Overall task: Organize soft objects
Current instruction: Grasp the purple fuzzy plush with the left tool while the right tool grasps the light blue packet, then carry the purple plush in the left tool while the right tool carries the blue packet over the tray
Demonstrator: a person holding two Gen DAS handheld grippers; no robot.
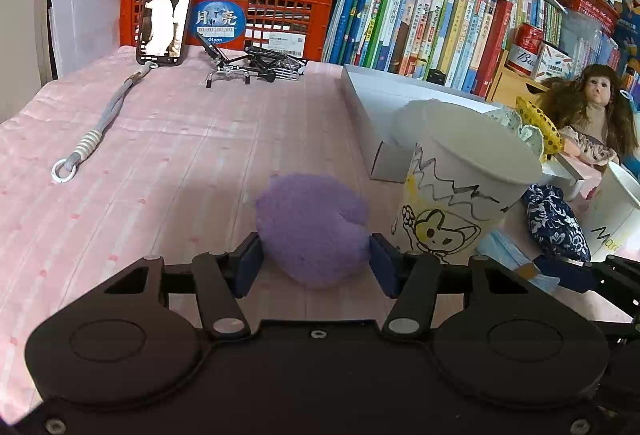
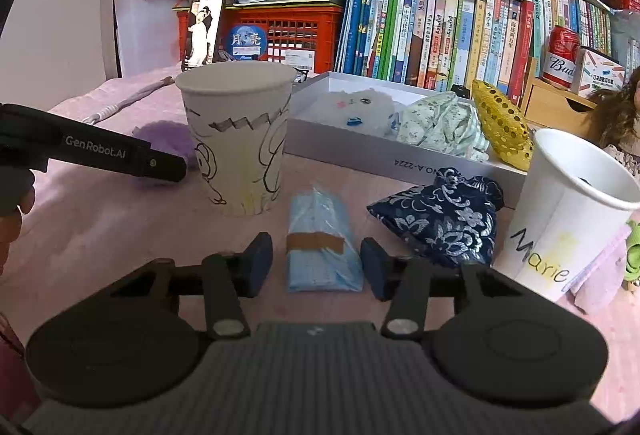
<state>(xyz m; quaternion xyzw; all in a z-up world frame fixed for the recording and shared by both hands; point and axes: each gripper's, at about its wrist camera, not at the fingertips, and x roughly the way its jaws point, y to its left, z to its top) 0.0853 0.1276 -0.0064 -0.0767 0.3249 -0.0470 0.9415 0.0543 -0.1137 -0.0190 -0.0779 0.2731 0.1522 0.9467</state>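
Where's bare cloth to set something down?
Free: the wide pink cloth between the lanyard, purple plush and white box. Crowded: right side, around the drawn cup, blue packet, navy pouch and Marie cup.

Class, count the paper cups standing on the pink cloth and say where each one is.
2. The drawn-on cup stands left of the blue packet; the cup marked Marie stands far right, beside the navy pouch. More may be hidden.

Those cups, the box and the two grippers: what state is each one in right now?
Left gripper: shut on the purple plush.
Right gripper: open around the blue packet, pads not touching.
Doodled cup: upright.
White box: lidless, holding soft items.
Phone: propped up, screen on.
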